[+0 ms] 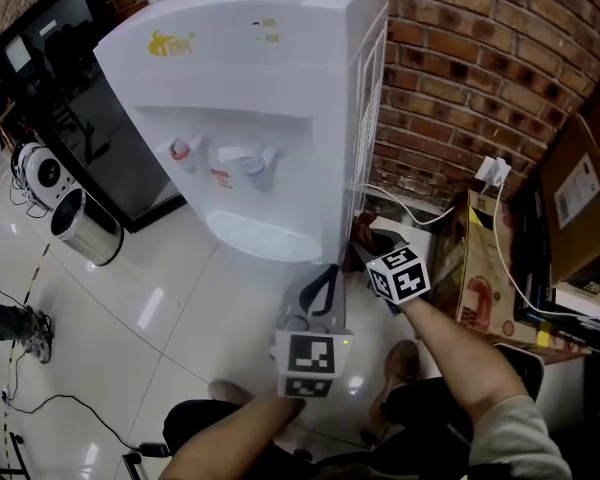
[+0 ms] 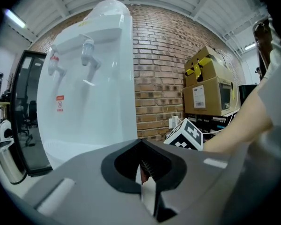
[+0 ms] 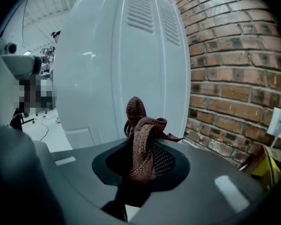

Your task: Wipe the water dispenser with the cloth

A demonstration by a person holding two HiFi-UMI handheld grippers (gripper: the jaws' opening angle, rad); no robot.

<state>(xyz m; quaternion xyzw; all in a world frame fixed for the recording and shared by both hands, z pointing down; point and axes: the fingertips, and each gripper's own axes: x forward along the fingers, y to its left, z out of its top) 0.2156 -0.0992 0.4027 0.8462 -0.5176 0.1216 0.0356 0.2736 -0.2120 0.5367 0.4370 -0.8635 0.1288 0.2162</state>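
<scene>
The white water dispenser (image 1: 250,88) stands against a brick wall, with two taps (image 1: 220,156) over its drip tray. My right gripper (image 1: 366,250) is low beside the dispenser's right side panel (image 3: 126,64) and shut on a brown knitted cloth (image 3: 141,146), whose bunched end sticks up out of the jaws. From the head view, the cloth (image 1: 361,234) shows as a dark patch close to the panel's bottom edge; touching cannot be told. My left gripper (image 1: 327,274) hovers in front of the dispenser's base. Its jaws (image 2: 141,142) stand together with nothing in them.
A brick wall (image 1: 480,58) runs behind and to the right. Cardboard boxes (image 1: 580,188) crowd the right side, with a white plug and cable (image 1: 492,173). To the left are a metal bin (image 1: 85,228) and a dark glass cabinet (image 1: 100,128). Cables (image 1: 40,403) lie on the glossy tiled floor.
</scene>
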